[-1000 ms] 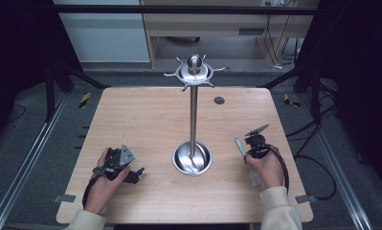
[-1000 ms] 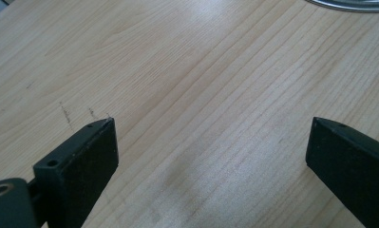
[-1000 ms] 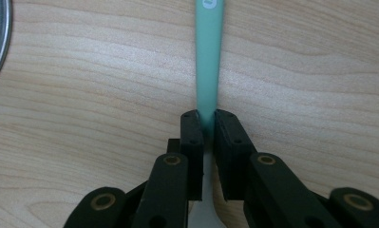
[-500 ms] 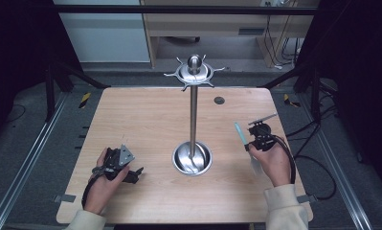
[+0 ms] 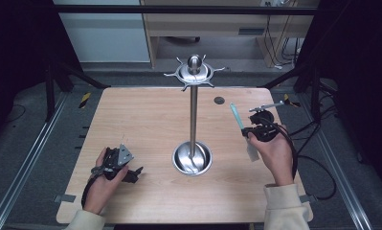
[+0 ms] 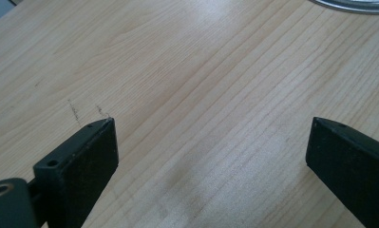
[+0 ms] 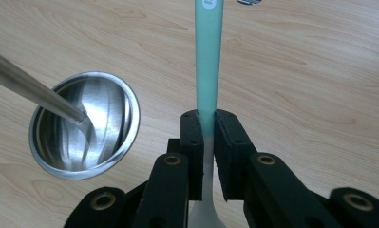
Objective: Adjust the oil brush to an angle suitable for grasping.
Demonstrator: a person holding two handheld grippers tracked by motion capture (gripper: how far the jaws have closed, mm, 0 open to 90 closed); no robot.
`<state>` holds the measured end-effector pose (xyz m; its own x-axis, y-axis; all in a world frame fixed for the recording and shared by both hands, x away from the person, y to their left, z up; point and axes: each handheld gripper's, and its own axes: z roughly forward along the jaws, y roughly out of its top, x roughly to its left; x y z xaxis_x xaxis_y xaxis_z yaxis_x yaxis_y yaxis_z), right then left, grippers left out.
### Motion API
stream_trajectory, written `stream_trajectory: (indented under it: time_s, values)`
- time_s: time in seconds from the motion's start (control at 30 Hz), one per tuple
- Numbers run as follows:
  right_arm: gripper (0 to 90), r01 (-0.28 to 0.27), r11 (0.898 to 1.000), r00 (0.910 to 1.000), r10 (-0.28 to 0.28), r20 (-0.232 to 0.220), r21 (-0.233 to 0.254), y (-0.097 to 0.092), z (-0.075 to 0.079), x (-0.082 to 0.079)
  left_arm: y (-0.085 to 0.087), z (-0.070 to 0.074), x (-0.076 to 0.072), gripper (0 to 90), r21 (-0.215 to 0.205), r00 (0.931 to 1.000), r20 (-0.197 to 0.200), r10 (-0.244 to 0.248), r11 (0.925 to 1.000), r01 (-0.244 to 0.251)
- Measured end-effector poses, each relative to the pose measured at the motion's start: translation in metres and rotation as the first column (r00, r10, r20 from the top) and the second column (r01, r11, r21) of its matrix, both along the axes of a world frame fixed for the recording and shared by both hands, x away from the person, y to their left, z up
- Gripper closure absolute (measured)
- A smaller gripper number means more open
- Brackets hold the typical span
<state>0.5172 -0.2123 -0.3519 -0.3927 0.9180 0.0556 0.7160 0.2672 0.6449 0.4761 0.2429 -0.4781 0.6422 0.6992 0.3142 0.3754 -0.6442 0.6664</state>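
The right gripper (image 7: pixel 205 124) is clenched on a teal-handled utensil (image 7: pixel 208 57) and has been raised off the table (image 5: pixel 145 120) since a second ago, bringing the utensil nearer the stand's hooks (image 5: pixel 194 72) ahead. The left gripper (image 6: pixel 211 142) rests released, nothing between its jaws.

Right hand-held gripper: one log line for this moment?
right hand-held gripper: shut on green-handled utensil | raised over table | beside metal stand | left: open

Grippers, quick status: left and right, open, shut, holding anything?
Left gripper: open, nothing between the jaws, low over the table.
Right gripper: shut on the green-handled utensil.
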Motion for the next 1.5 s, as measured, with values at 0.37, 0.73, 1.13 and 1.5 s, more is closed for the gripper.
stream_trajectory:
  time_s: [0.37,0.73,1.13,1.5]
  values:
    - [82.6,-0.013,0.999,0.9914,0.007,0.13,0.041,-0.005,0.021,-0.021,0.0,0.0,0.0,3.1,-0.002,1.0,0.0,-0.003,1.0,0.003]
    - [82.6,-0.041,0.991,0.9648,0.006,0.263,0.127,-0.012,0.046,-0.044,0.0,0.0,0.0,3.1,-0.004,1.0,-0.002,-0.003,1.0,0.003]
    - [82.6,-0.106,0.972,0.938,0.027,0.346,0.212,-0.015,0.068,-0.063,0.001,0.0,0.001,3.1,-0.007,1.0,-0.001,-0.001,1.0,0.001]
    - [82.6,-0.123,0.967,0.9172,0.025,0.398,0.224,-0.019,0.08,-0.074,0.002,0.001,0.001,3.1,-0.01,1.0,0.001,0.001,1.0,-0.001]
